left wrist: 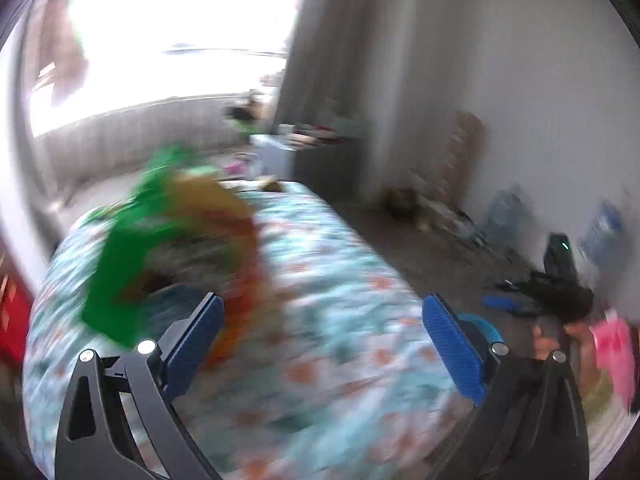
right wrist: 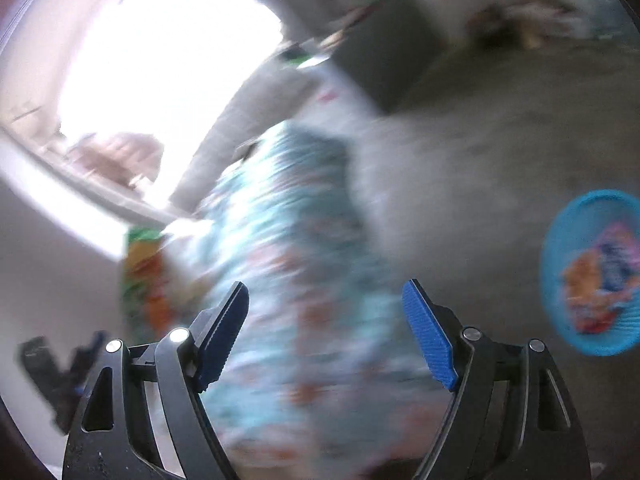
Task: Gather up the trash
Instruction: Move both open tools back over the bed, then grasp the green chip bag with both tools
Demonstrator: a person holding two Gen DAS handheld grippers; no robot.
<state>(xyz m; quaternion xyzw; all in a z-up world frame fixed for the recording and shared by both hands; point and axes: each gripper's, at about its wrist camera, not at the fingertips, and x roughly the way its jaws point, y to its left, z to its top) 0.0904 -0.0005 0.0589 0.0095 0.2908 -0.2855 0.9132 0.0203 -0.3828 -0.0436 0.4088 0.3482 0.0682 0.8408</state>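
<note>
Both the left gripper (left wrist: 323, 340) and right gripper (right wrist: 325, 328) gape empty above the floral bed (left wrist: 340, 264). A green-orange wrapper (left wrist: 168, 232) lies ahead; the blue basket (right wrist: 560, 292) already holds trash. Next: reach, pinch.

A floral bedspread (left wrist: 320, 280) covers the bed. A bright window (left wrist: 180, 40) stands beyond it, with a grey curtain (left wrist: 340, 60) beside. Water bottles (left wrist: 504, 212) line the white wall (left wrist: 540, 80).
</note>
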